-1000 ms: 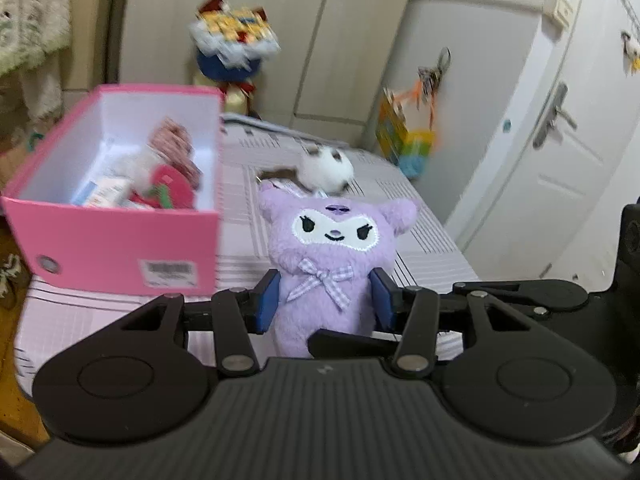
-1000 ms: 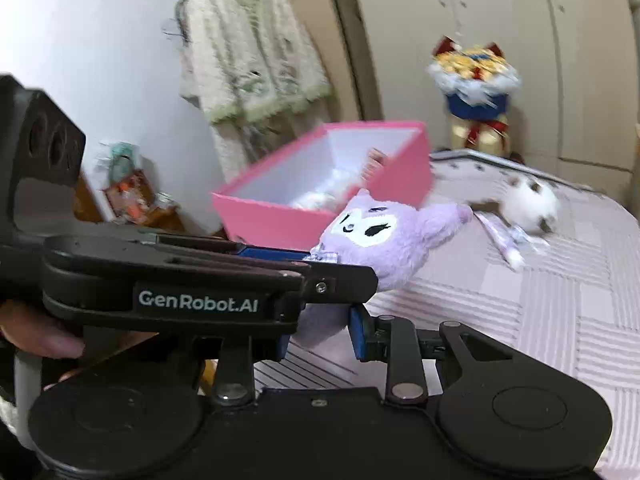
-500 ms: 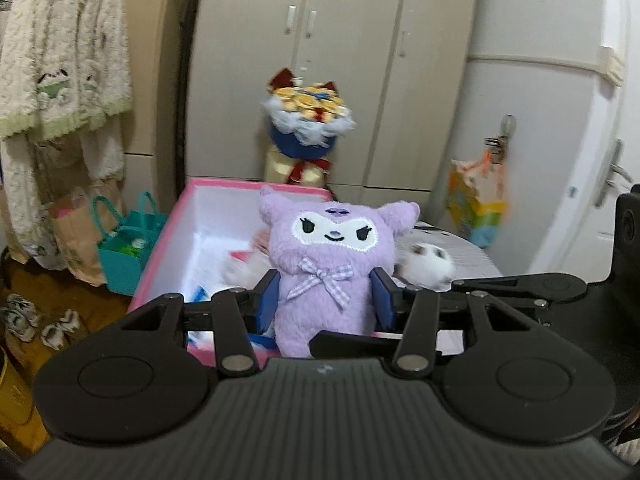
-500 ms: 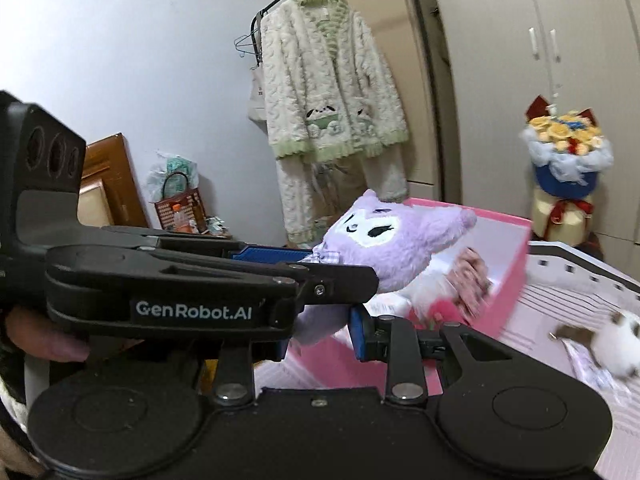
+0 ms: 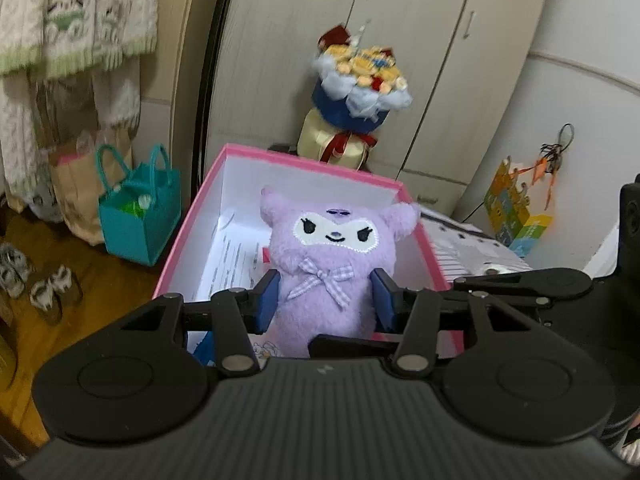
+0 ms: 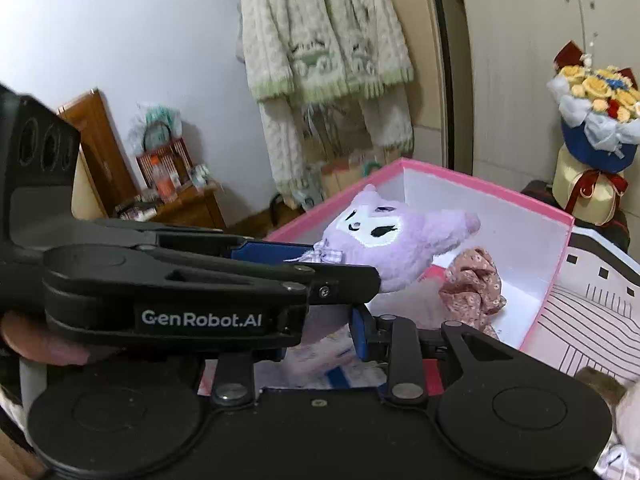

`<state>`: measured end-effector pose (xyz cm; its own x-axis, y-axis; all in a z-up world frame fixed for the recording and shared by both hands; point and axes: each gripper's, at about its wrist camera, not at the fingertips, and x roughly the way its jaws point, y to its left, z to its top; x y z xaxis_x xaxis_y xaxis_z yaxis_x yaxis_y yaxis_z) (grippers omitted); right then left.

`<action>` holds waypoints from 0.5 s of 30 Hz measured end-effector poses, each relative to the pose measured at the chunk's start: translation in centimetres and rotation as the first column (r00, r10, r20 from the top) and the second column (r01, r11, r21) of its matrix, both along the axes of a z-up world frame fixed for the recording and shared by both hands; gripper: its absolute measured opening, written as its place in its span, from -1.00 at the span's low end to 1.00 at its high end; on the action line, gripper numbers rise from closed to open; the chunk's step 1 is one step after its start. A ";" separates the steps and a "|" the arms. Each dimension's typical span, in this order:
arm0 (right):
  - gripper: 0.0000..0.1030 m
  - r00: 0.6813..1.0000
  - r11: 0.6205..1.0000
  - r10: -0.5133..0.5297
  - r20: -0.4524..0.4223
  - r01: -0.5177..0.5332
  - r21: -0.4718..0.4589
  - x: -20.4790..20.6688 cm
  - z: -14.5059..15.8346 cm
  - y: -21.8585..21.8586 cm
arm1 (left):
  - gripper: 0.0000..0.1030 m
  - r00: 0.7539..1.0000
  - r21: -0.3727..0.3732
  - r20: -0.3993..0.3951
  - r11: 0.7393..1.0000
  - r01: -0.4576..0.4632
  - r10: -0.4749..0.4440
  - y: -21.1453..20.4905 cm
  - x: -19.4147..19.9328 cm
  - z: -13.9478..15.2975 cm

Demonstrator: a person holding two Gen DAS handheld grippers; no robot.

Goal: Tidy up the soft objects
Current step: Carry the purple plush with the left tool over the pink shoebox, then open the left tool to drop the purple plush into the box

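My left gripper point(image 5: 325, 299) is shut on a purple plush toy point(image 5: 334, 264) with a white face and a checked bow, and holds it upright above the open pink box point(image 5: 304, 160). In the right wrist view the plush point(image 6: 394, 240) hangs over the box point(image 6: 480, 182), held by the left gripper's arm that crosses the frame. A floral scrunchie point(image 6: 474, 284) lies inside the box. My right gripper point(image 6: 320, 336) sits low at the box's near side; its left finger is hidden behind the left gripper.
A flower bouquet point(image 5: 360, 92) stands behind the box. A teal bag point(image 5: 138, 208) and slippers point(image 5: 52, 292) are on the wooden floor at left. A striped bed cover point(image 6: 592, 304) lies right of the box, with a white-brown plush point(image 6: 616, 404) on it.
My left gripper has carried the purple plush from the bed, up and over the pink box, and now holds it lower, inside the box's rim. The right gripper followed toward the box.
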<state>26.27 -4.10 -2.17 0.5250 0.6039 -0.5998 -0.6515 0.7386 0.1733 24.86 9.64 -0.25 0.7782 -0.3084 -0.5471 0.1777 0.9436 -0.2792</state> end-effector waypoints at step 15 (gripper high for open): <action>-0.05 0.999 0.984 -0.038 -0.020 0.034 -0.172 2.4 -1.7 1.7 | 0.02 0.998 0.055 -0.060 0.998 -0.022 0.025 -0.7 2.6 -2.4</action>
<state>28.67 -2.45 -3.84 0.5292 0.4716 -0.7054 -0.6209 0.7818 0.0568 27.45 8.94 -2.63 0.7496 -0.2589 -0.6091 0.1393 0.9614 -0.2372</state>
